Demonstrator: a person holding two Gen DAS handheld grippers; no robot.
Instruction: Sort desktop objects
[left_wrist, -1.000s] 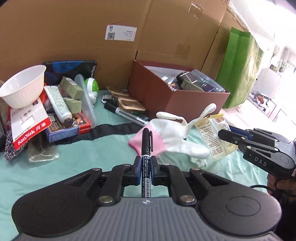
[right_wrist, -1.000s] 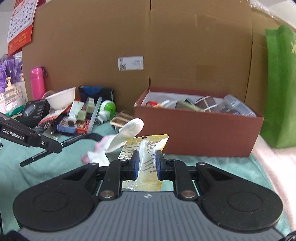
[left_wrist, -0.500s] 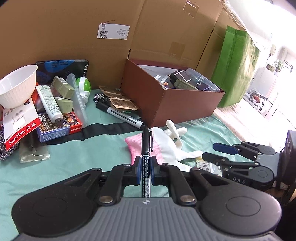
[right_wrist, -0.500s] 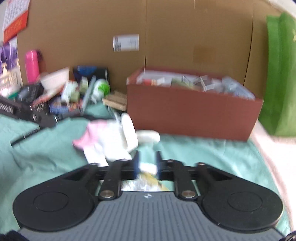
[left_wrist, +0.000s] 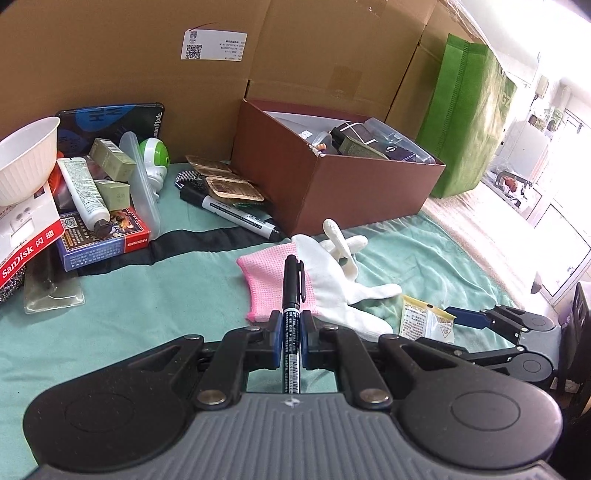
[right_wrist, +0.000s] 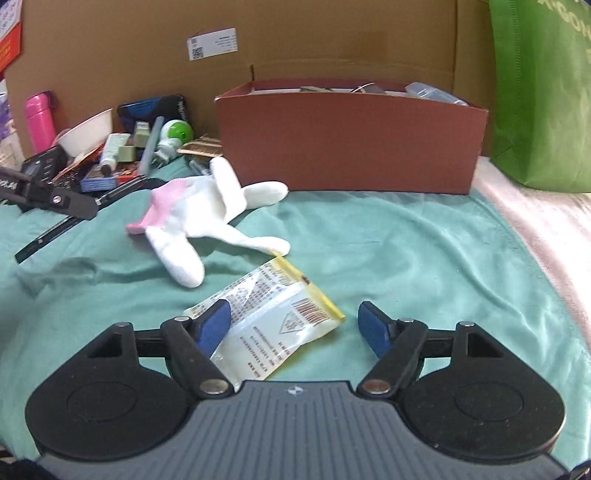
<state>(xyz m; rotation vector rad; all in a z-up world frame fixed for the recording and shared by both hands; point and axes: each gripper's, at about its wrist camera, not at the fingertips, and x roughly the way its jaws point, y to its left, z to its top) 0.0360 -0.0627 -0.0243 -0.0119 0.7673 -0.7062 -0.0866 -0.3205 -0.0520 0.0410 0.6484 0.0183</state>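
Note:
My left gripper (left_wrist: 291, 334) is shut on a black pen (left_wrist: 291, 291) and holds it above the green cloth, pointing at a white glove with a pink cuff (left_wrist: 317, 284). My right gripper (right_wrist: 295, 325) is open low over the cloth. A yellow-edged clear packet (right_wrist: 273, 325) lies flat between its fingers, close to the left pad (right_wrist: 214, 325). The packet (left_wrist: 424, 319) and right gripper (left_wrist: 517, 332) also show in the left wrist view. The glove (right_wrist: 199, 218) lies just beyond the packet.
A brown open box (left_wrist: 332, 184) full of items stands behind the glove. A pile with a white bowl (left_wrist: 26, 158), tube, small boxes and a marker (left_wrist: 229, 214) is at the left. Cardboard walls stand behind; a green bag (right_wrist: 543, 92) is at right.
My right gripper lowered the packet to the cloth and opened, letting it go. The glove dropped flat. My left gripper still holds the pen and shifted slightly.

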